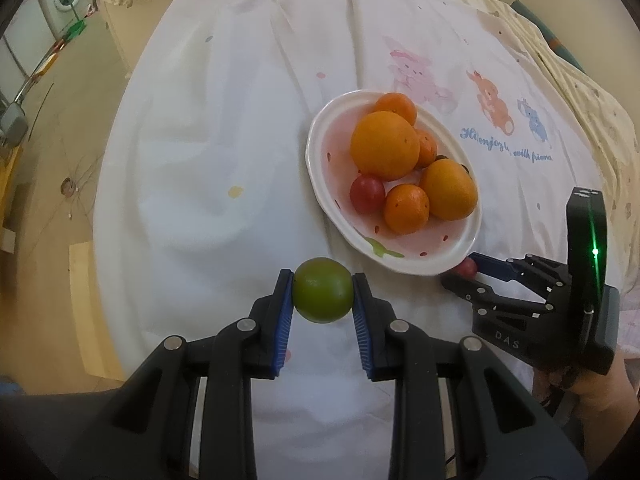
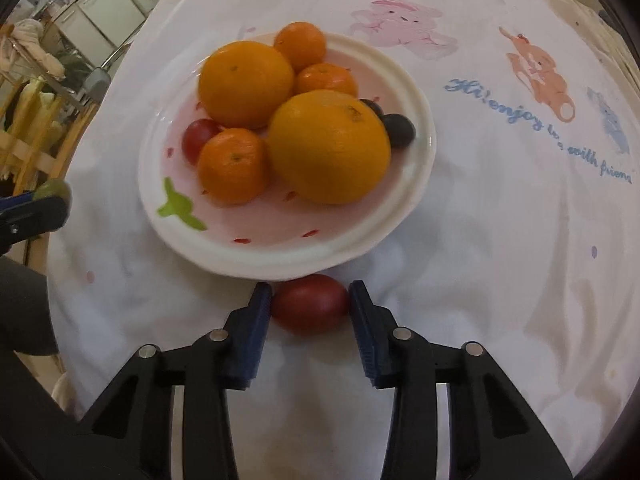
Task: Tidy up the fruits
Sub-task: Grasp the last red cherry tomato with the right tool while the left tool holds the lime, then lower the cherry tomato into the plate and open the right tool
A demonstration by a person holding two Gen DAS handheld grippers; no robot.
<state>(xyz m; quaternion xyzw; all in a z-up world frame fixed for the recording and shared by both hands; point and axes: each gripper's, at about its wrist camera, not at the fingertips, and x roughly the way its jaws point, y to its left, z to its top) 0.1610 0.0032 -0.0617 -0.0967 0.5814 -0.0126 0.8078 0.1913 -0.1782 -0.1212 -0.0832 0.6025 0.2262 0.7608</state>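
Left tongs (image 1: pixel 323 295): pinching a green fruit (image 1: pixel 323 295) across its widest part, both blue pads touching its sides. It sits short of the plate's (image 1: pixel 320 184) near rim, over the white cloth (image 1: pixel 208 152) on the desk.

Plate: two large oranges (image 2: pixel 246 84), three mandarins (image 2: pixel 232 166), a red tomato (image 2: pixel 198 138) and dark grapes (image 2: pixel 398 130), piled touching one another. Bare room remains along the near rim.

Right tongs (image 2: pixel 310 308): closed on a red tomato (image 2: pixel 310 308), just beside the plate's near rim; whether it rests on the cloth cannot be told.

Handling, judged: both held fruits are small, light, round and smooth-skinned, so liable to roll or slip. The tomato is likely soft and would bruise or split under hard pressure; the green fruit looks firmer. Hold at the widest part is correct. Release low into the bare near part of the plate, clear of the pile.
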